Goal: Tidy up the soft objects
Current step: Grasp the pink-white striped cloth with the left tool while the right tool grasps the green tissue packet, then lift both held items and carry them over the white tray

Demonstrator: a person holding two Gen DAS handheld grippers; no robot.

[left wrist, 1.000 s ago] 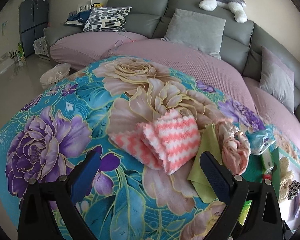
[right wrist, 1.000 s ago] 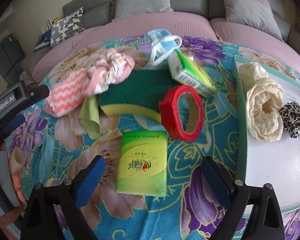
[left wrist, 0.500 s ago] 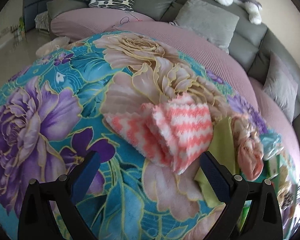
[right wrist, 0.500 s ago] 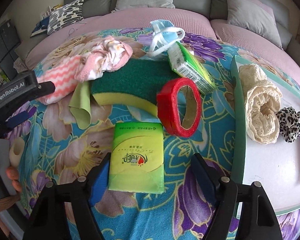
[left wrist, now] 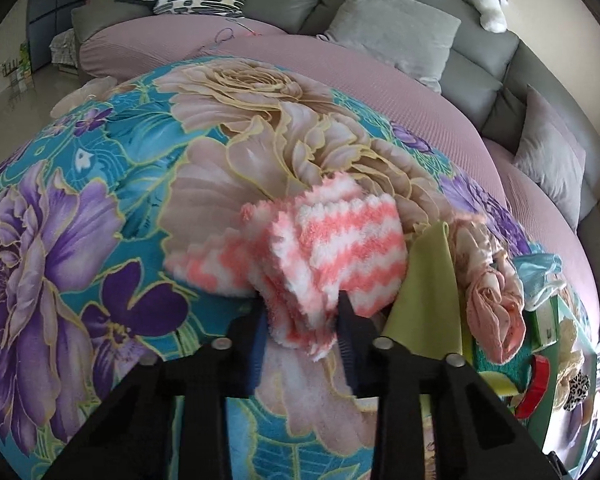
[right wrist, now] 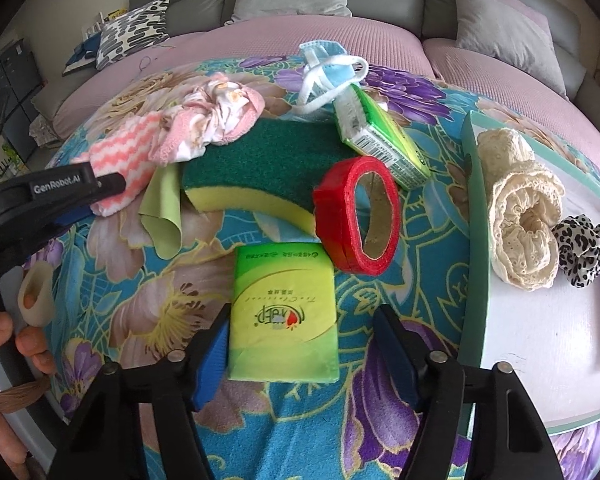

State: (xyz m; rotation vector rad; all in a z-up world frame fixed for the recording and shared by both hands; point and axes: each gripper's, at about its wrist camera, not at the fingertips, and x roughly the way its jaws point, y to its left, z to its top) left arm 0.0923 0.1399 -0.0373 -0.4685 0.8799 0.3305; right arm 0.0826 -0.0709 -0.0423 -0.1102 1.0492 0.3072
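My left tongs (left wrist: 300, 330) are closing, pinching the striped cloth (left wrist: 336, 252) on the table (left wrist: 100, 240); my right tongs (right wrist: 300, 344) are closing around the tissue pack (right wrist: 286, 308), the right-hand pad not touching. Next, I'd lift both toward the tray (right wrist: 472, 280).

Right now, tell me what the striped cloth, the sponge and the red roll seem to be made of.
Pink-and-white striped cloth: fluffy microfibre or fleece, judging by its fuzzy pile. Sponge: yellow foam under a coarse dark-green scouring layer. Red tape roll: matte red tape, probably cloth or paper, wound on a brown cardboard core.
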